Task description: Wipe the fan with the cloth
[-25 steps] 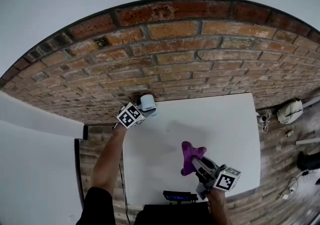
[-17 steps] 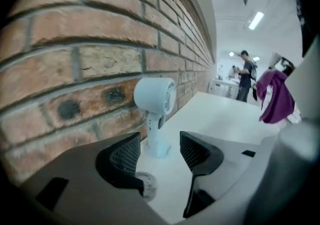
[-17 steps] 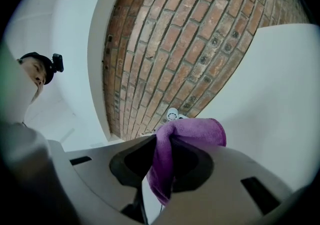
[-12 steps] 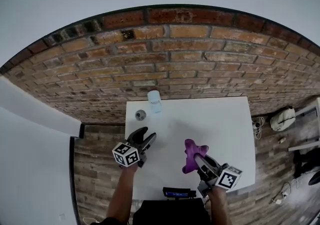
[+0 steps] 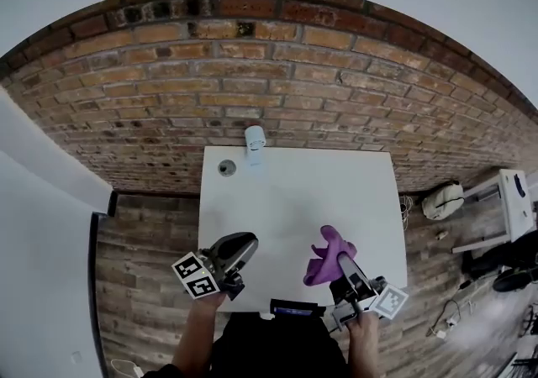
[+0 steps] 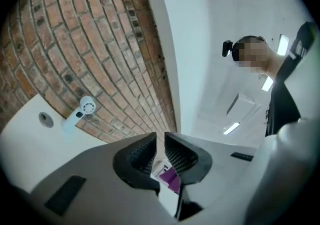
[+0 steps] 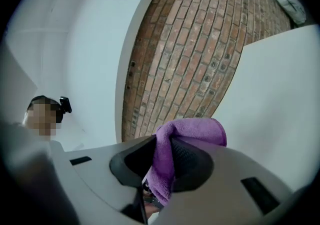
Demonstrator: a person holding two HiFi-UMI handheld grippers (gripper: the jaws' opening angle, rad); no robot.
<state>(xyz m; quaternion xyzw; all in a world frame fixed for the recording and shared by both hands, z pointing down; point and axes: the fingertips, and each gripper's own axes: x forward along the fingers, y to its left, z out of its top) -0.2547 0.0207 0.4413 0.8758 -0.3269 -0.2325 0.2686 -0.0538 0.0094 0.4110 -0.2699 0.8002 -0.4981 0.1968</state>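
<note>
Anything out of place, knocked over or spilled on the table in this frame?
Nothing stands out. The fan sits at the table's far edge beside a small round object, and nothing is spilled. The right gripper clamps the purple cloth; the left gripper's jaws are closing with nothing between them.

Surface (image 5: 286, 200): stands before wall (image 5: 252, 74).
Fan (image 5: 254, 143): on surface, at far edge, left of middle.
Small round thing (image 5: 227, 168): on surface, just left of fan, slightly nearer.
Cloth (image 5: 326, 252): in right gripper (image 5: 345, 263) jaws, over near right part of surface.
Bag (image 5: 443, 200): on floor (image 5: 143, 284), right of surface.
</note>
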